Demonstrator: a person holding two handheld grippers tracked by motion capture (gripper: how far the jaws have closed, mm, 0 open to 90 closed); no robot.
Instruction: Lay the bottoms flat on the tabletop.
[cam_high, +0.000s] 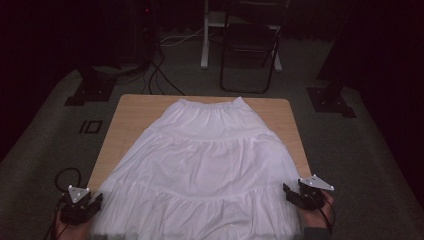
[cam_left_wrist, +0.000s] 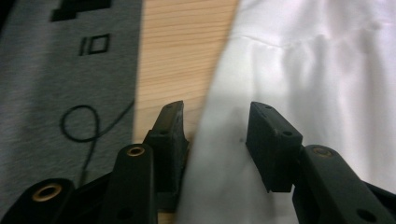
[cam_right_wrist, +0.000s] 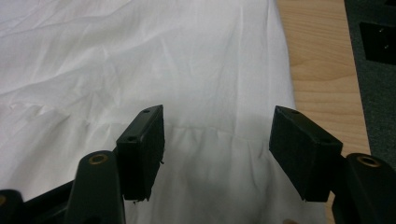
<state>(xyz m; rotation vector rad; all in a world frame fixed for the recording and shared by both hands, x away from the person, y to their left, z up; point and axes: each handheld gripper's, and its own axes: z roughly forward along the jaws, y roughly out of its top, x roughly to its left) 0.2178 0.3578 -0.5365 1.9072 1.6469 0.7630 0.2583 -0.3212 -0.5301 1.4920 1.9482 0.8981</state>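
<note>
White cotton-like skirt (cam_high: 202, 165) lies spread flat on wood table (cam_high: 132, 112), waistband at far end, hem nearest both tools. L gripper (cam_high: 82, 205) at hem's left corner: jaws apart, skirt edge betw them, pads not pressing yet. R gripper (cam_high: 300, 196) at hem's right corner: jaws wide, hovering over fabric just inside the edge, nothing gripped. Judging progress: early stage, garment laid out, no fold made. Left to do: pinch both hem corners, lift, fold.
</note>
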